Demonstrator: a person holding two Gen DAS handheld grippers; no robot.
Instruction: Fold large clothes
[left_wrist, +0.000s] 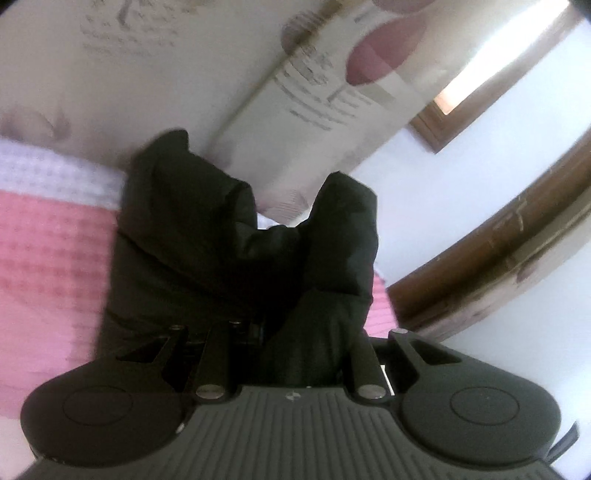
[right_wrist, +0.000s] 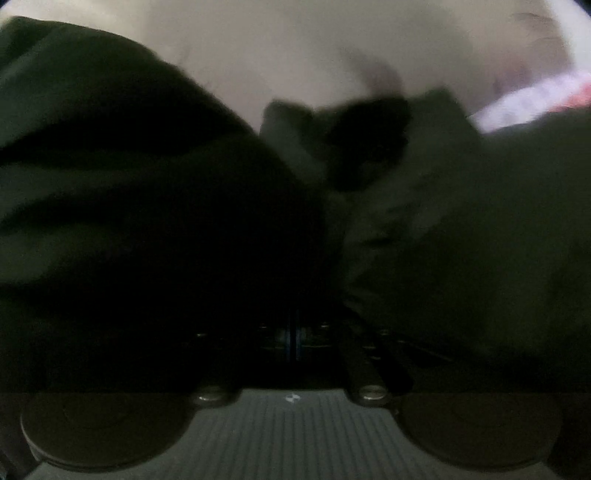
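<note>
A large black garment is bunched over my left gripper, which is shut on its fabric; the cloth rises in two humps and hides the fingertips. It lies over a pink and white waffle blanket. In the right wrist view the same black garment fills nearly the whole frame. My right gripper is shut on a fold of it, with the fingers pressed together in shadow.
Cream patterned bedding or curtain lies beyond the garment. A brown wooden frame and a white wall are at the right. A strip of pink and white blanket shows at the upper right of the right wrist view.
</note>
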